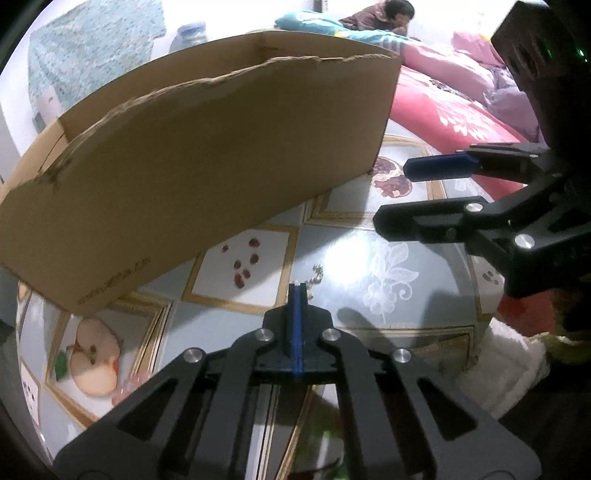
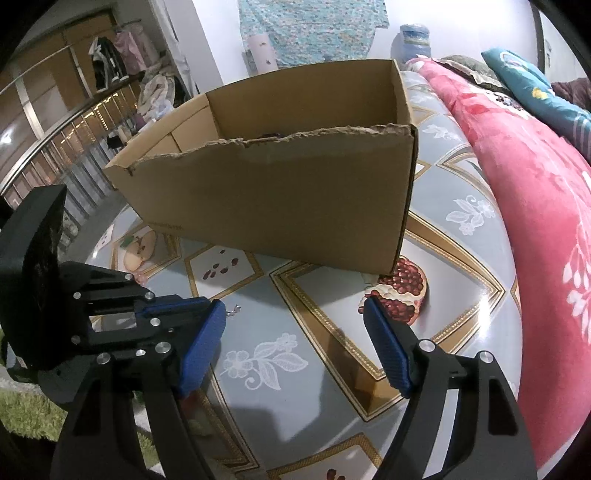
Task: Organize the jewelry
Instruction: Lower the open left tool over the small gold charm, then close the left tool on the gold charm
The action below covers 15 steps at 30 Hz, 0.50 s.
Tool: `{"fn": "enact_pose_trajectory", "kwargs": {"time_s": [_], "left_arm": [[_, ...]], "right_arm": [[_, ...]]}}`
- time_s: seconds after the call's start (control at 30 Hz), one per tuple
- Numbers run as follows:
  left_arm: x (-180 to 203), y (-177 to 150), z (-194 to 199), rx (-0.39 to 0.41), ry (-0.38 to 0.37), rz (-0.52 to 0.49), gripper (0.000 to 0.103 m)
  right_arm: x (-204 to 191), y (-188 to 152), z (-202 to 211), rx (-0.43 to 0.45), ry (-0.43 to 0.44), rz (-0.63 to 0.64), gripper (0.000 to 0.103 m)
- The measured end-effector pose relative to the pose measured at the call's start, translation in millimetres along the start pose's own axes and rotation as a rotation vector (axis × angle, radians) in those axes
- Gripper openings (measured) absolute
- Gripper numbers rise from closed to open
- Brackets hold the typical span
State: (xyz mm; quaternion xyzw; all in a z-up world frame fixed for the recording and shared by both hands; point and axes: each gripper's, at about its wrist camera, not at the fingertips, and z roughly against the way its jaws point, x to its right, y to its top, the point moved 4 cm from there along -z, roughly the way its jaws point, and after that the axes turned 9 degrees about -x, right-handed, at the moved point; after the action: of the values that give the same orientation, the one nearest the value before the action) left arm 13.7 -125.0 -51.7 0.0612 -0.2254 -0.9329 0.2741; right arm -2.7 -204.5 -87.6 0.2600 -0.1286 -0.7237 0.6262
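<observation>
A small silver piece of jewelry (image 1: 316, 277) lies on the table just ahead of my left gripper (image 1: 297, 290), whose blue pads are pressed together; whether it grips the jewelry I cannot tell. In the right wrist view the jewelry (image 2: 232, 310) shows beside the left gripper's tip (image 2: 218, 304). My right gripper (image 2: 293, 321) is open and empty above the table; it also shows in the left wrist view (image 1: 391, 195) at the right. An open cardboard box (image 1: 207, 155) stands on the table behind; in the right wrist view the box (image 2: 280, 199) holds something dark, mostly hidden.
The table (image 2: 332, 369) has a glossy cloth with fruit and flower prints. A pink item (image 1: 127, 387) lies at its near left edge. A red floral quilt (image 2: 535, 192) lies on a bed to the right. A person (image 1: 384, 18) lies far back.
</observation>
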Motion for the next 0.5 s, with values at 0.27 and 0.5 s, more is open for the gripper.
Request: {"fn": "enact_pose_trajectory", "kwargs": {"time_s": [0.27,0.5], "left_arm": [[-3.7,-16.7,10.5,0.001,0.007,0.034,0.0],[2.4,-6.3,10.0,0.037,0.026,0.001,0.026]], "right_arm": [[-14.2,1.0,-2.7,-0.007,0.021,0.046,0.075],[-21.2,0.5,-1.4,-0.007,0.025,0.055,0.075]]}}
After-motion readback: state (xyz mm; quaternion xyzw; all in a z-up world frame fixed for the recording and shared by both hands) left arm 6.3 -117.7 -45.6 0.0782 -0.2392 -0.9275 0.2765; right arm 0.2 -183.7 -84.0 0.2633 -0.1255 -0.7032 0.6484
